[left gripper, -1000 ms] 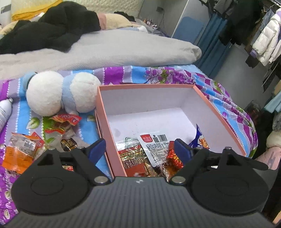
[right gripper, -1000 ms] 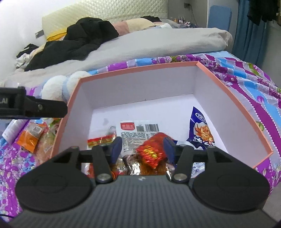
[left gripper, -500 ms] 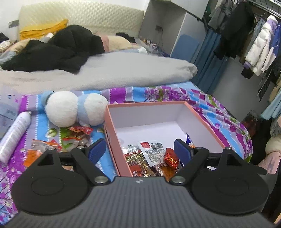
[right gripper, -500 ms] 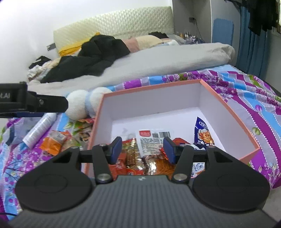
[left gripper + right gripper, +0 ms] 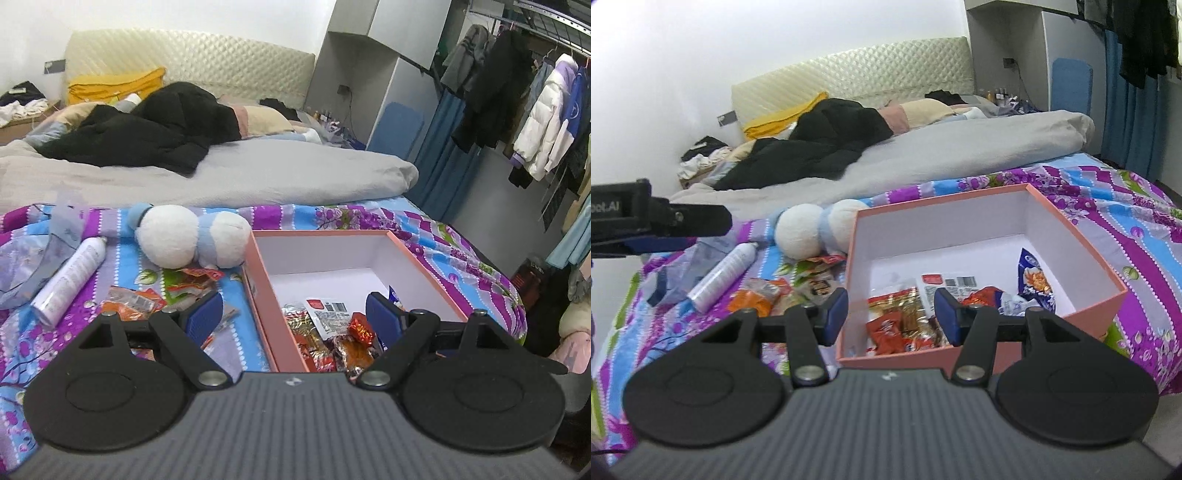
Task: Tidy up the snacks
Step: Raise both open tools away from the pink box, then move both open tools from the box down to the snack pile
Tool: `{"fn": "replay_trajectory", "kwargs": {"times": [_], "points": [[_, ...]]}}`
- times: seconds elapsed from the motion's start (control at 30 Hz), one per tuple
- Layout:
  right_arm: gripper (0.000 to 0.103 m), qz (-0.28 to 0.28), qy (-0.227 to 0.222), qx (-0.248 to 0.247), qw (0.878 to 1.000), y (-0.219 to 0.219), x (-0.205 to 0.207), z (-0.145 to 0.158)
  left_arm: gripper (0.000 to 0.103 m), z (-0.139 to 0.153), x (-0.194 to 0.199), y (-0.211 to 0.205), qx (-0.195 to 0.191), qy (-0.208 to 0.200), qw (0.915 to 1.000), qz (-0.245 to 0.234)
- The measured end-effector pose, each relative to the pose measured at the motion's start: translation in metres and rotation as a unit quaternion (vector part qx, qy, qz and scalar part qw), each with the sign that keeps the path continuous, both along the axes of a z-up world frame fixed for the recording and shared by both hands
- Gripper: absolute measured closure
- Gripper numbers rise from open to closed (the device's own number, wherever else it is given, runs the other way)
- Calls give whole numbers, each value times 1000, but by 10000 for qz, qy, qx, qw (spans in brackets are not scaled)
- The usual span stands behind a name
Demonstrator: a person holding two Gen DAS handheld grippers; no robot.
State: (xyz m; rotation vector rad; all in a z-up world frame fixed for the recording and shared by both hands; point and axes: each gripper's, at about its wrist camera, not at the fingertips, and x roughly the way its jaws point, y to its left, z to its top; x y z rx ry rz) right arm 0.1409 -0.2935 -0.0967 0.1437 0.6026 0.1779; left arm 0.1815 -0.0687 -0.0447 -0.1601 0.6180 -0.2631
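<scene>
Snacks in crinkly foil and plastic wrappers (image 5: 905,317) fill the near end of a pink-walled cardboard box (image 5: 1075,229) on a floral bedspread, while more orange and red packets (image 5: 136,301) lie loose left of it, near a white spray can (image 5: 70,280) and a white-and-blue plush toy (image 5: 192,240). The left gripper (image 5: 295,319) and right gripper (image 5: 892,315) both hang open and empty. Left scattered, the outside packets could be missed. Compared with a second ago, both views sit higher and farther back.
</scene>
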Motion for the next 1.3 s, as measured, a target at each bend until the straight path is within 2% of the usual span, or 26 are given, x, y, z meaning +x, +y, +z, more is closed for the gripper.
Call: {"fn": "replay_trajectory", "kwargs": {"times": [0.23, 0.57, 0.7, 0.97, 1.3], "points": [[49, 228, -78, 70, 9997, 13, -29, 5, 15, 3, -46, 17, 82, -101, 9997, 200], [49, 618, -77, 90, 9980, 27, -65, -7, 15, -20, -101, 43, 65, 59, 9982, 601], [49, 786, -107, 18, 9968, 34, -79, -12, 15, -28, -115, 44, 226, 114, 9975, 663], [49, 1049, -88, 29, 9944, 50, -85, -17, 15, -38, -117, 51, 168, 213, 9965, 787], [49, 1247, 61, 32, 9922, 69, -73, -28, 15, -57, -93, 69, 105, 511, 9942, 941]]}}
